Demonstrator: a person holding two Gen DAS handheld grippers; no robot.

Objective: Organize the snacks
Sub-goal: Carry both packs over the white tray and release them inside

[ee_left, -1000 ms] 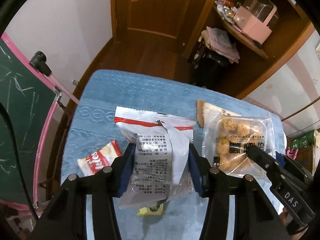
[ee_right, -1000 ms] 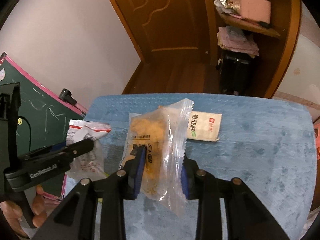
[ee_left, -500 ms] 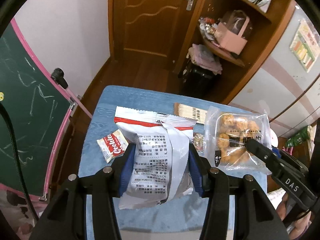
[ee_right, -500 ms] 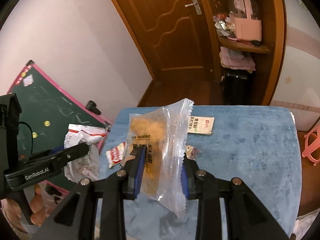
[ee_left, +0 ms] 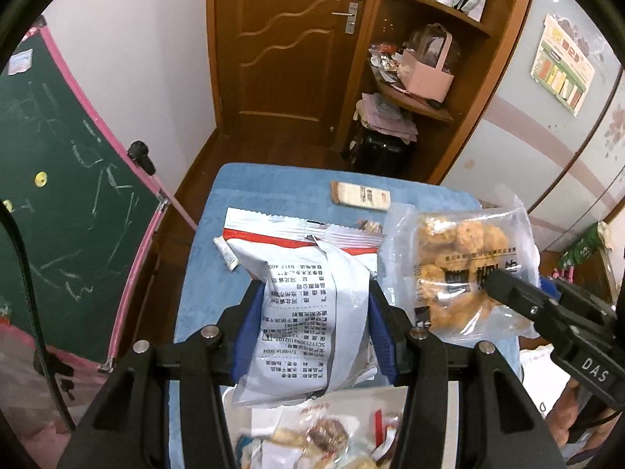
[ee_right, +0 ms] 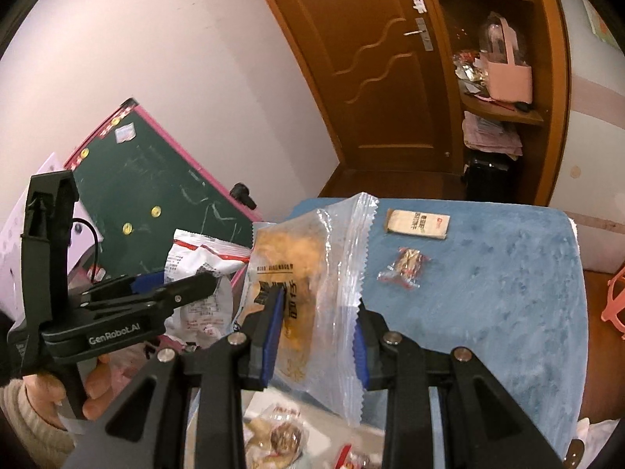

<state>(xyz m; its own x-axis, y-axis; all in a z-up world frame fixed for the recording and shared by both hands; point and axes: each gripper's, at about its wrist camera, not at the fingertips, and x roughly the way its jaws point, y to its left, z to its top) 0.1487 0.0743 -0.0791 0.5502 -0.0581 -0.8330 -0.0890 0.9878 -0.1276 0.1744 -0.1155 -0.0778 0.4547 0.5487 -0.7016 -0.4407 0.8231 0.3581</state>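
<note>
My left gripper (ee_left: 312, 332) is shut on a silver snack bag with a red stripe (ee_left: 304, 305), held high above the blue table (ee_left: 218, 273). It also shows in the right wrist view (ee_right: 195, 258). My right gripper (ee_right: 316, 336) is shut on a clear bag of golden biscuits (ee_right: 300, 273), also lifted; it shows in the left wrist view (ee_left: 457, 265). On the table lie a beige flat packet (ee_right: 418, 224) and a small clear-wrapped candy (ee_right: 404, 269). A white container of mixed snacks (ee_left: 324, 430) is below both grippers.
A green chalkboard with a pink frame (ee_left: 62, 203) leans left of the table. A wooden door (ee_left: 281, 51) and corner shelves with a pink box (ee_left: 425, 78) stand behind. A dark suitcase (ee_left: 375, 152) is on the floor.
Both grippers have risen and pulled back from the table with their bags. The container of snacks has come into view below them. The cookies packet is now hidden behind the silver bag.
</note>
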